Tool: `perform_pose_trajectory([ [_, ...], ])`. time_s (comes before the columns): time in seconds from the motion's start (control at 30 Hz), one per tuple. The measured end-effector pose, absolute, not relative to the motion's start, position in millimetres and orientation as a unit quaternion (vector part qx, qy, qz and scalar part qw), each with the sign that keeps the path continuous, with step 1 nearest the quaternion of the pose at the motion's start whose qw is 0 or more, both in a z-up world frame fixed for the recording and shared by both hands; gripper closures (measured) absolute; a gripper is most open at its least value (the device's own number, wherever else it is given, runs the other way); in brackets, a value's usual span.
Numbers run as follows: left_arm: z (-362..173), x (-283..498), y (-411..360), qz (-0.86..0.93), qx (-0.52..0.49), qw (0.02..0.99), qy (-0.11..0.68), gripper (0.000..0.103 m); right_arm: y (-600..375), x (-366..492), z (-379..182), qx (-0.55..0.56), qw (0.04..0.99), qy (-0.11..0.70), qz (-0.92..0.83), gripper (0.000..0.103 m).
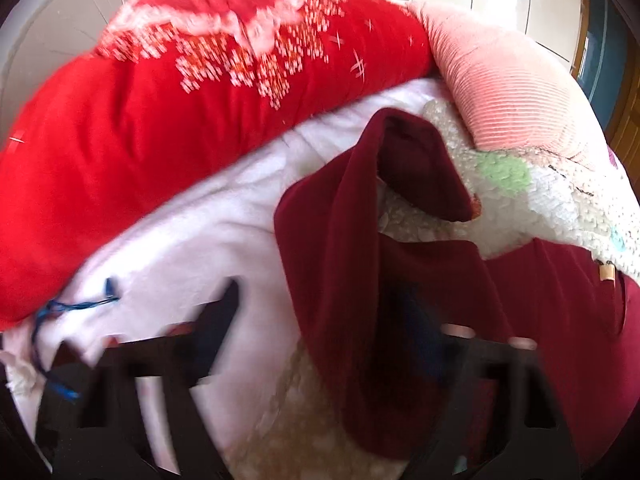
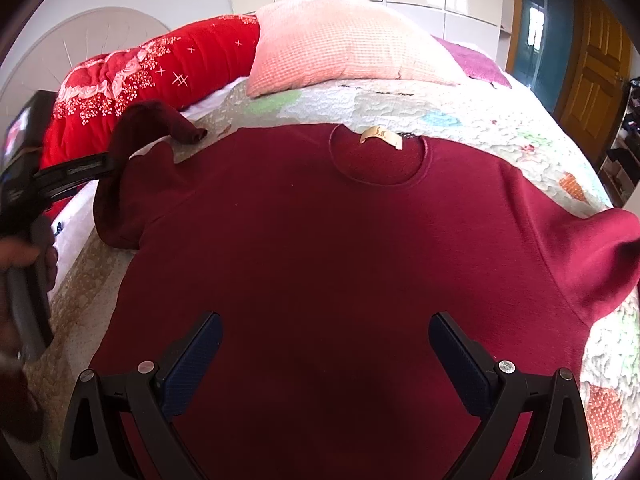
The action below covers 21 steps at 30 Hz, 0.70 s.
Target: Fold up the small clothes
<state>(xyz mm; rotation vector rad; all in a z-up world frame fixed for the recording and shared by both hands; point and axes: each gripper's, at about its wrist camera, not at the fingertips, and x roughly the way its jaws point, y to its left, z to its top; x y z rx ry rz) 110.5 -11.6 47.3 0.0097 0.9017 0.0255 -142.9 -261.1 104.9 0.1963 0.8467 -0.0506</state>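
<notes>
Between my left jaws (image 1: 316, 364) hangs the left sleeve (image 1: 344, 248) of the maroon sweater (image 2: 328, 248); they are partly closed around the cloth, and from the right wrist view the sleeve rises in a hump from them (image 2: 108, 168), so I judge it pinched and lifted. My right jaws (image 2: 324, 356) stand wide apart and hold nothing, poised low over the sweater's lower front.

The sweater lies flat, face up on the quilted bedspread (image 2: 500, 136), collar and label (image 2: 380, 136) pointing toward the pink pillow (image 2: 344, 44). The right sleeve (image 2: 600, 256) is bunched near the quilt's edge.

The step in hand looks like the first sleeve fold. Next, I would carry this sleeve inward across the chest and lay it flat, while my right side pins the body.

The red blanket roll (image 1: 180, 112) crowds my left, just beside the sleeve, so swinging outward is cramped; over the sweater's middle the way is open.
</notes>
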Motion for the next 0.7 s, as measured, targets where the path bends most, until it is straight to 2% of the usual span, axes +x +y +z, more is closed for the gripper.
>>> perform_pose_trajectory([
  [0.03,43,115,-6,0.000,-0.011,0.893,0.449,0.084,-260,-140,106,0.097,0.907,0.409,-0.021,0.001],
  [0.13,40,107,16,-0.025,-0.064,0.890,0.451,0.096,-255,-129,114,0.113,0.909,0.400,0.012,0.001],
  [0.43,46,26,36,-0.074,-0.083,0.901,0.420,0.096,-223,-84,146,0.185,0.905,0.367,0.107,0.001],
  [0.7,22,17,50,-0.068,-0.112,0.896,0.423,0.096,-192,0,163,0.237,0.889,0.354,0.166,0.001],
])
